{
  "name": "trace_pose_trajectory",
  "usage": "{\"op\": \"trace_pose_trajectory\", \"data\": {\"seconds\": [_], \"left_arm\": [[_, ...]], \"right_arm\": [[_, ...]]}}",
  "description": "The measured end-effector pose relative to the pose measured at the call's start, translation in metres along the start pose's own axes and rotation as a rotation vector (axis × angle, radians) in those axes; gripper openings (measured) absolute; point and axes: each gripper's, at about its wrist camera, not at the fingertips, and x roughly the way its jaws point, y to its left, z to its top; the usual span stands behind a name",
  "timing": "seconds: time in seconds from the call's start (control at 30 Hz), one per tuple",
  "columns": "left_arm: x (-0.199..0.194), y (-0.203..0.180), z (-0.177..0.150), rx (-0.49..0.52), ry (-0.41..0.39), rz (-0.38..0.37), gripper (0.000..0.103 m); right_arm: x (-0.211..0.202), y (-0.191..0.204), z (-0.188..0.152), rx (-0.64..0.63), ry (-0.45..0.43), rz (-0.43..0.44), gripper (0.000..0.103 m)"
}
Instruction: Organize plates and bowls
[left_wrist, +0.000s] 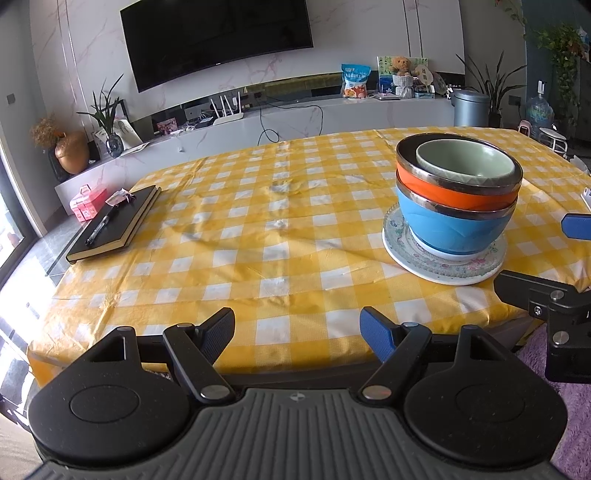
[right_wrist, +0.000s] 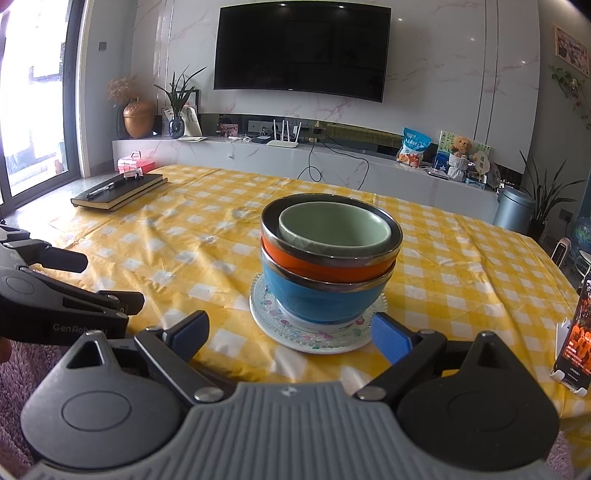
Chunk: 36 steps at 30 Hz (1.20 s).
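A stack stands on the yellow checked table (left_wrist: 258, 229): a patterned plate (left_wrist: 443, 269) at the bottom, a blue bowl (left_wrist: 447, 225), an orange bowl (left_wrist: 454, 195) and a small green bowl (left_wrist: 465, 162) nested inside. The same stack shows in the right wrist view: plate (right_wrist: 314, 339), blue bowl (right_wrist: 317, 299), orange bowl (right_wrist: 314, 264), green bowl (right_wrist: 334, 230). My left gripper (left_wrist: 297, 332) is open and empty at the table's near edge, left of the stack. My right gripper (right_wrist: 290, 332) is open and empty, just in front of the plate.
A black notebook (left_wrist: 114, 225) with a pen lies at the table's left side, also in the right wrist view (right_wrist: 118, 192). A phone on a stand (right_wrist: 576, 332) is at the right edge. A TV console stands behind the table.
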Motion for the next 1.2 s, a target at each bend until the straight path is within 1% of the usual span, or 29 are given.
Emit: {"op": "trace_pose_trajectory", "data": {"seconds": [1.2], "left_arm": [[-0.0025, 0.0022, 0.0012, -0.016, 0.009, 0.003, 0.091]], "right_arm": [[0.0036, -0.0004, -0.0025, 0.007, 0.019, -0.001, 0.093]]}}
